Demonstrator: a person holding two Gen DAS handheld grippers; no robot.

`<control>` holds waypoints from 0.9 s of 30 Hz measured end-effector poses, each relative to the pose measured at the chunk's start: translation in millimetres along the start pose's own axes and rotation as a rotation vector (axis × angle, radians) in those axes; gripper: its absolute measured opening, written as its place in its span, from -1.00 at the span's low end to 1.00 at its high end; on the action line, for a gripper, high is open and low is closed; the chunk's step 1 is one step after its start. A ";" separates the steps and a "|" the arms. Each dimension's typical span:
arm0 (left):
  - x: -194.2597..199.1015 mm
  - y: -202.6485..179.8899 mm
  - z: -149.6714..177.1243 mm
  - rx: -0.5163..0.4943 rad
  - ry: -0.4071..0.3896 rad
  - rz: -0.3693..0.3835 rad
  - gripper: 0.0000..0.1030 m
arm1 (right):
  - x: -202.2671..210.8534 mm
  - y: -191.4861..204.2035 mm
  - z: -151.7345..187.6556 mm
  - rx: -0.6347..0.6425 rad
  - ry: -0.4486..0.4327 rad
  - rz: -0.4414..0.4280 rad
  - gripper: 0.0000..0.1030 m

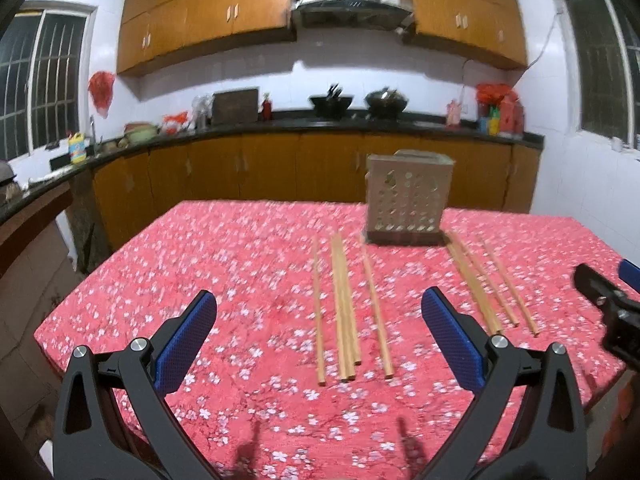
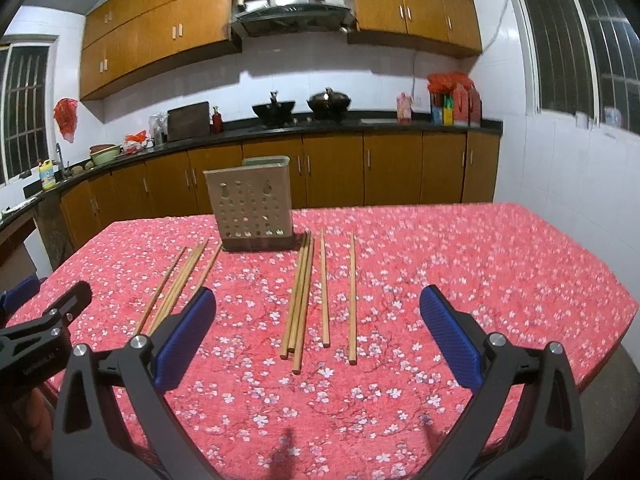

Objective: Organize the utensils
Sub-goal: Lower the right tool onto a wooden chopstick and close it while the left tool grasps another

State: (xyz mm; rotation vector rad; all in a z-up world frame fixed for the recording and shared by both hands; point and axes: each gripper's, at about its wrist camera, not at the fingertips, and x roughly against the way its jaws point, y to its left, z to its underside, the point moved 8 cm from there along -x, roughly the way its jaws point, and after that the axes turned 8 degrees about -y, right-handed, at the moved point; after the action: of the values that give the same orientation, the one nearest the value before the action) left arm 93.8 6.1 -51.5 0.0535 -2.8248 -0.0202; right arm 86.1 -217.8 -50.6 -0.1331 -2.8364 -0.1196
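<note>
Start of task: nothing picked yet. Holder (image 2: 250,208) upright on table (image 2: 480,264). Chopsticks (image 2: 308,292) flat in two groups before holder. Left gripper (image 1: 318,340), right gripper (image 2: 318,340): fingers spread, empty, above table. Next, likely: lower onto one chopstick, pinch thin shaft.

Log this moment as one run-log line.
left gripper: jaws open, empty | right gripper: jaws open, empty | chopsticks: flat on tablecloth | holder: upright
</note>
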 end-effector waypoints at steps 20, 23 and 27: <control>-92.7 32.2 39.4 0.064 0.317 0.039 0.28 | -136.1 -44.6 64.6 -0.151 0.424 0.067 -0.14; -102.6 22.3 46.2 0.056 0.354 0.071 0.09 | -145.7 -41.6 71.2 -0.141 0.440 0.066 -0.21; -111.9 11.9 54.0 0.054 0.405 0.116 -0.30 | -147.6 -39.9 70.7 -0.110 0.433 0.072 -0.28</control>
State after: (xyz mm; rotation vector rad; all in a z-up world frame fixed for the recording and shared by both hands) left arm 182.9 22.7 -137.4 -0.0845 -2.4184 0.0843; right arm 201.8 -262.2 -164.7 -0.2050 -2.3906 -0.2559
